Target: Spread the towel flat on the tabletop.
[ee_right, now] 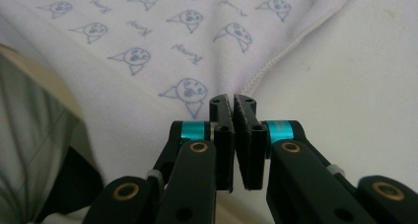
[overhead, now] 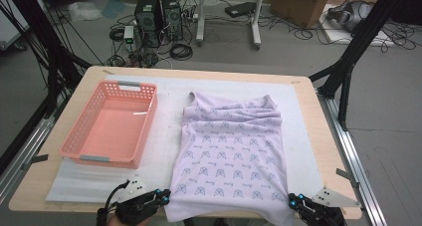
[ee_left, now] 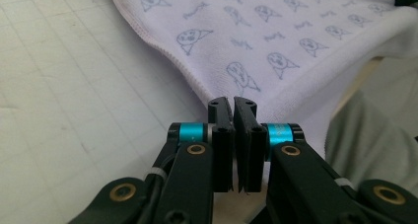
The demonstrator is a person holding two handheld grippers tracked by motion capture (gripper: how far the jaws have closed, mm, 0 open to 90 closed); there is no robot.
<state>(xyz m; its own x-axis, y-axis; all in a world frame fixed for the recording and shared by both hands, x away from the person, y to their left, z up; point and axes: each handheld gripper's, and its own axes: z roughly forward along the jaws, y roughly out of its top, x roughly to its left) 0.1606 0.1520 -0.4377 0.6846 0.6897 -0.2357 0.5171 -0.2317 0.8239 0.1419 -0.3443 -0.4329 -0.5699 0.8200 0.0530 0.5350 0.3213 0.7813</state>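
Both our grippers, left (overhead: 165, 196) and right (overhead: 291, 200), are clamped on the near hem corners of one lilac shirt (overhead: 231, 151), which lies flat on the white mat (overhead: 164, 136) beside one empty pink basket (overhead: 83, 151).

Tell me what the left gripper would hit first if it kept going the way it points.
The left gripper points at the near corner of the lilac printed garment, with its jaws shut; that cloth comes first, apparently touching already.

Ahead of the left gripper (overhead: 164, 197) only the pink basket (overhead: 110, 124) blocks the way; ahead of the right gripper (overhead: 290, 201) the flat shirt (overhead: 231, 146) leaves open room.
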